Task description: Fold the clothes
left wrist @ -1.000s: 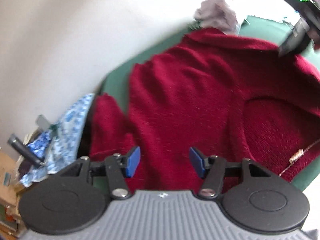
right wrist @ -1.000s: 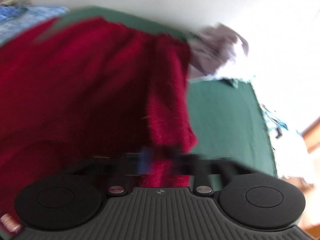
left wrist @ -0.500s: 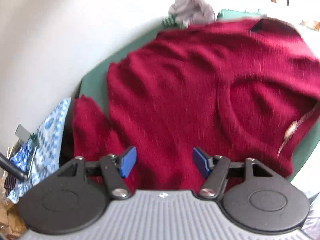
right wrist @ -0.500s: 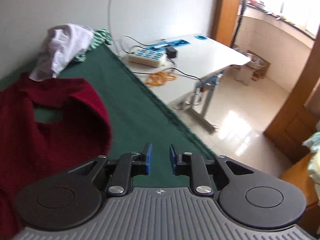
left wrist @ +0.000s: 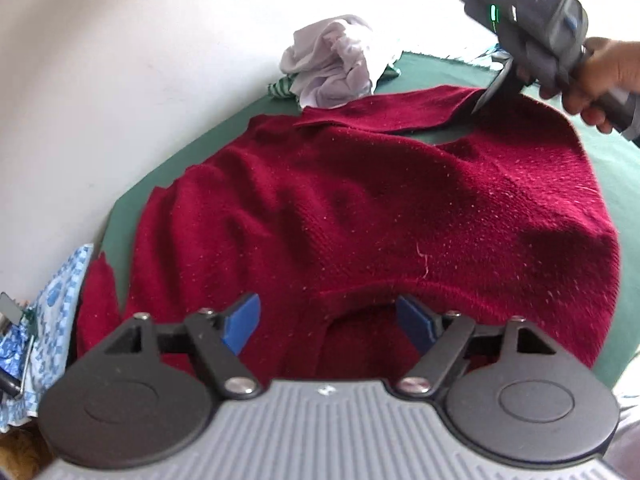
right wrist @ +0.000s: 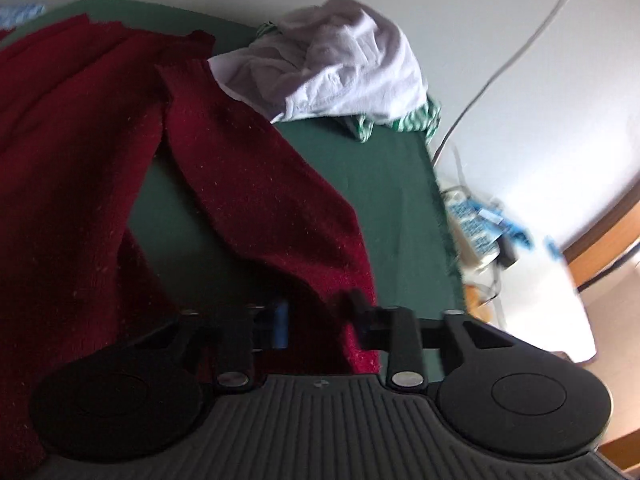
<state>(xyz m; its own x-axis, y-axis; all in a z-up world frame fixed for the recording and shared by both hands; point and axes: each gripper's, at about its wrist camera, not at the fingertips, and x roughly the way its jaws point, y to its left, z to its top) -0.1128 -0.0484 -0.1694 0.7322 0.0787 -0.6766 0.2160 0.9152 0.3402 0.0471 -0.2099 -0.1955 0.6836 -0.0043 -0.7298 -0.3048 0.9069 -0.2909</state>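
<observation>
A dark red knitted sweater (left wrist: 360, 208) lies spread across a green tabletop (left wrist: 600, 160) that stands against a pale wall (left wrist: 120, 80). In the left wrist view, the left tool (left wrist: 328, 320) hovers over the near edge of the sweater, by its rounded neckline; its blue-padded fingers (left wrist: 242, 322) are spread wide apart and hold nothing.

At the far right of that view, a person's hand (left wrist: 600, 80) grips the handle of the right tool (left wrist: 496, 88), whose tips meet one long sleeve (left wrist: 392, 112) of the sweater. The sleeve stretches leftward from there across the far part of the garment.

In the right wrist view, the same red sleeve (right wrist: 260, 184) runs from the far left down into the right tool (right wrist: 316, 320), and the knit passes between its two fingers, which are clamped on the fabric. A gap of green tabletop (right wrist: 172, 220) shows between the lifted sleeve and the body of the sweater on the left.

A crumpled white garment (left wrist: 332, 64) sits at the far edge of the tabletop, touching the sweater, with a bit of green-and-white striped cloth (right wrist: 416, 120) under it. A blue-and-white patterned cloth (left wrist: 56, 312) lies off the near left end of the tabletop. To the right in the right wrist view, a thin cable (right wrist: 500, 68) runs down the wall.
</observation>
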